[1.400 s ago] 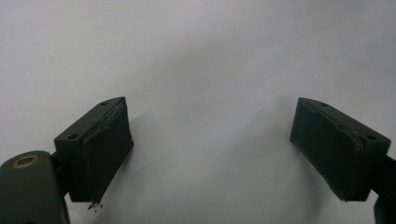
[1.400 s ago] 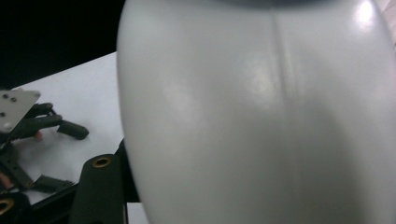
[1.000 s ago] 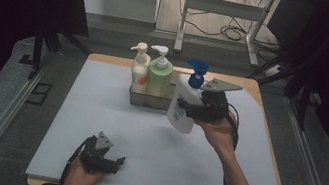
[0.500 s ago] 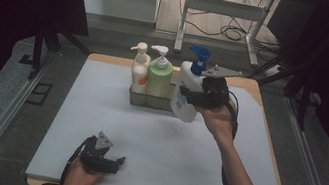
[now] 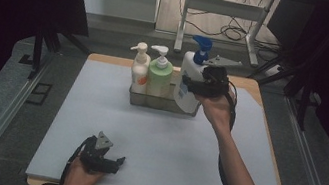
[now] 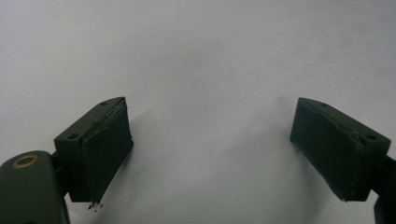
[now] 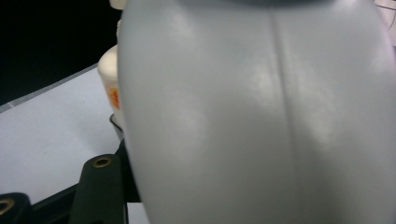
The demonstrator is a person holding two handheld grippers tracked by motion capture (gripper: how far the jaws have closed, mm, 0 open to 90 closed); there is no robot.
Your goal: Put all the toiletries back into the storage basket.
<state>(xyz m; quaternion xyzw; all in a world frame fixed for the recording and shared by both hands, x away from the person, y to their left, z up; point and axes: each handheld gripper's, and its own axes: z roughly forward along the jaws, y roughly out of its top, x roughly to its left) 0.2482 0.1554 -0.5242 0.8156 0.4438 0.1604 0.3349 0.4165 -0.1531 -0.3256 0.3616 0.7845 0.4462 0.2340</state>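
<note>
White pump bottle, blue cap: the right gripper is clamping its fingers on it and lowering it into the open right end of the clear tray, beside the green bottle and cream bottle. Next move likely: seat it upright, release. Left gripper is resting on the desk, fingers apart, holding nothing.

Black two-jaw grippers, grey three-cornered top plates, brass screws, trailing black cables.

I see open mat in front; the rack and its bottles block the back middle.
</note>
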